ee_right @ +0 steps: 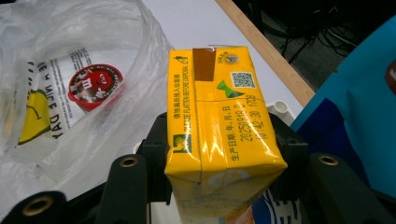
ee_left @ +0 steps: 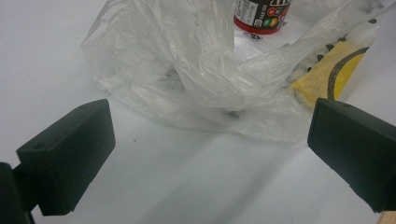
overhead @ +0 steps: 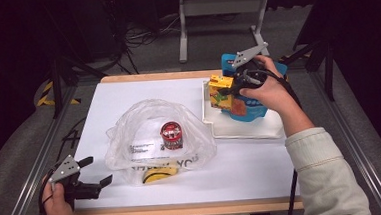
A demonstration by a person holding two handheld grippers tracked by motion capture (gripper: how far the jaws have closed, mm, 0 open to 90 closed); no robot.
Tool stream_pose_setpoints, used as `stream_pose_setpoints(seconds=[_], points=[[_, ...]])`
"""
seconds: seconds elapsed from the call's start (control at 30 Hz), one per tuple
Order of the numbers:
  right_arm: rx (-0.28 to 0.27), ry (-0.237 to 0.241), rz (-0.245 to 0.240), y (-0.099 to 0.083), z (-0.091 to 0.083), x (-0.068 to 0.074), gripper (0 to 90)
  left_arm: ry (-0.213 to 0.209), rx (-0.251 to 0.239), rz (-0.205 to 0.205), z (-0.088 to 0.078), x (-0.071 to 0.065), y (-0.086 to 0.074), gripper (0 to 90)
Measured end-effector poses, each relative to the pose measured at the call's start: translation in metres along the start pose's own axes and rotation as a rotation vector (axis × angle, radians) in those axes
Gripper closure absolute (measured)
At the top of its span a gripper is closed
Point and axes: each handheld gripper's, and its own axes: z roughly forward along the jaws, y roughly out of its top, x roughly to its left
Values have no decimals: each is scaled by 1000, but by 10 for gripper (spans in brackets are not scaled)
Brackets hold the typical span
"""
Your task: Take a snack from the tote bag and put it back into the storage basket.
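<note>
Near the table edge, left gripper [overhead: 93,173] with jaws apart and empty, aimed at crinkled clear plastic bag [overhead: 155,134] (small red round tub [overhead: 171,135] inside), farther off right gripper [overhead: 229,89] clamped on glossy yellow rectangular drink carton [overhead: 219,91], lifted over white tray [overhead: 245,129], probably for bagging.

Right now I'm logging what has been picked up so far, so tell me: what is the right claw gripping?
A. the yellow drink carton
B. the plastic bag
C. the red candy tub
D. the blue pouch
A: in the right gripper view the right claw has its jaws pressed on both sides of the yellow drink carton, while the red candy tub sits inside the plastic bag on the table.
</note>
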Motion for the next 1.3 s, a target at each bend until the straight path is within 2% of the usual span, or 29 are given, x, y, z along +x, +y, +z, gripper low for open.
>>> stream_pose_setpoints(seconds=[0.33,0.93,1.3], points=[[17,-10,-13,-12,9,-2,525,0,1,-2,0,0,0,13],[35,14,29,-41,28,-8,525,-1,0,-4,0,0,0,13],[71,34,39,-55,40,-6,525,0,1,-1,0,0,0,13]])
